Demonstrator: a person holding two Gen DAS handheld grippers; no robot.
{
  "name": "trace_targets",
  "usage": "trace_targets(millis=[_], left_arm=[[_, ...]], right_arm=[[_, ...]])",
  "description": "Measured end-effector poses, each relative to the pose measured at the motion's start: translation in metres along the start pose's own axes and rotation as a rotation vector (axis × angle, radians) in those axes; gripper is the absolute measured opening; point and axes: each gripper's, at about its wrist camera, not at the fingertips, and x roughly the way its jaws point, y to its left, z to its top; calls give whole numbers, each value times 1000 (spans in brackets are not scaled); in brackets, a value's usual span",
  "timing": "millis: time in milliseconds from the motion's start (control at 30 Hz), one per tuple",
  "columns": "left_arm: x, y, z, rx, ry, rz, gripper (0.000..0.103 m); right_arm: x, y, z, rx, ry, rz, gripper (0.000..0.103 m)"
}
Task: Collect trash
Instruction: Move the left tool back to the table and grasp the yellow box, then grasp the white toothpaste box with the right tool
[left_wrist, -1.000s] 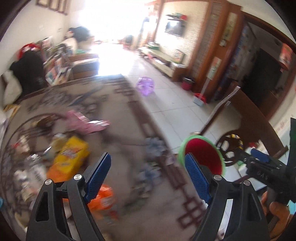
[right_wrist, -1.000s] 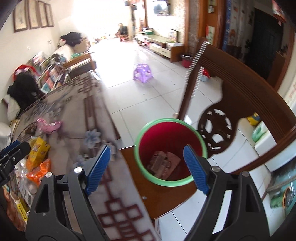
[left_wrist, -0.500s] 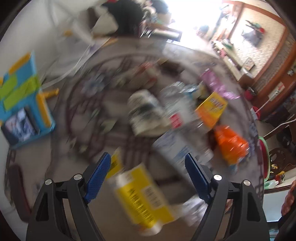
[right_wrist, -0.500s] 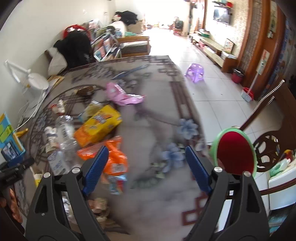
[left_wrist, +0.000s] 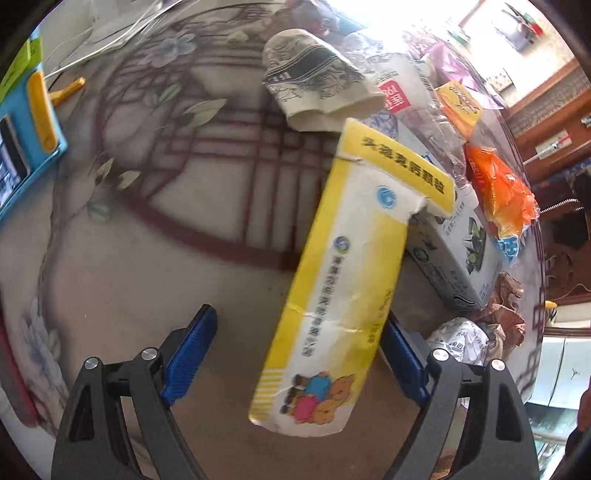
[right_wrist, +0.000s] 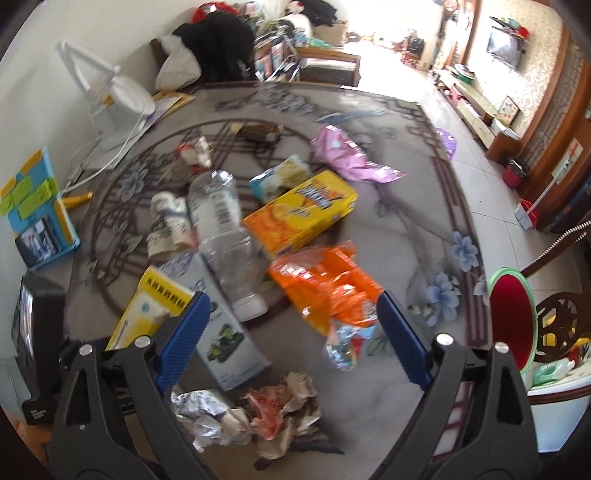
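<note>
Trash lies scattered on a patterned table (left_wrist: 207, 236). My left gripper (left_wrist: 299, 354) is open low over it, and a torn yellow and white box (left_wrist: 343, 280) lies between its fingers, close to the right finger. The box also shows in the right wrist view (right_wrist: 147, 314). My right gripper (right_wrist: 291, 332) is open and empty above the pile: an orange wrapper (right_wrist: 325, 284), a clear plastic bottle (right_wrist: 225, 236), an orange-yellow box (right_wrist: 299, 218), a white carton (right_wrist: 225, 339) and crumpled paper (right_wrist: 258, 410). A red bin with a green rim (right_wrist: 511, 317) stands off the table's right edge.
A blue toy phone stand (right_wrist: 33, 218) and a white desk lamp (right_wrist: 114, 99) stand at the table's left side. A pink wrapper (right_wrist: 347, 155) and a paper cup (left_wrist: 314, 81) lie farther off. A wooden chair (right_wrist: 561, 325) is beside the bin.
Both grippers have swung away from the red bin to the trash pile. My left gripper has dropped low and closed in on the yellow and white box.
</note>
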Motion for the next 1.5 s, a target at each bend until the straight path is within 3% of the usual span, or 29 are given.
trace_targets(millis=[333, 467, 567, 600, 933, 1000, 1067, 1233, 1300, 1433, 1500], left_arm=[[-6, 12, 21, -8, -53, -2, 82], [-13, 11, 28, 32, -97, -3, 78], [-13, 13, 34, 57, -82, -51, 55], [-13, 12, 36, 55, -75, -76, 42], [-58, 26, 43, 71, -227, 5, 40], [-66, 35, 46, 61, -251, 22, 40], [-71, 40, 49, 50, -269, 31, 41], [-80, 48, 54, 28, -293, 39, 41], [-81, 46, 55, 27, -301, 37, 41], [-85, 42, 55, 33, -316, 41, 41], [-84, 41, 54, 32, -314, 44, 41]], right_arm=[[27, 19, -18, -8, 129, 47, 91], [33, 21, -21, 5, 149, 51, 91], [39, 25, -22, 0, 171, 62, 91], [41, 28, -23, -1, 177, 66, 91], [64, 41, -25, -9, 230, 75, 90], [68, 41, -27, -1, 246, 76, 85], [74, 43, -29, -1, 274, 82, 66], [75, 60, -31, -47, 298, 143, 55], [75, 65, -30, -65, 295, 138, 55], [77, 73, -21, -97, 261, 106, 74], [84, 76, -20, -122, 257, 92, 73]])
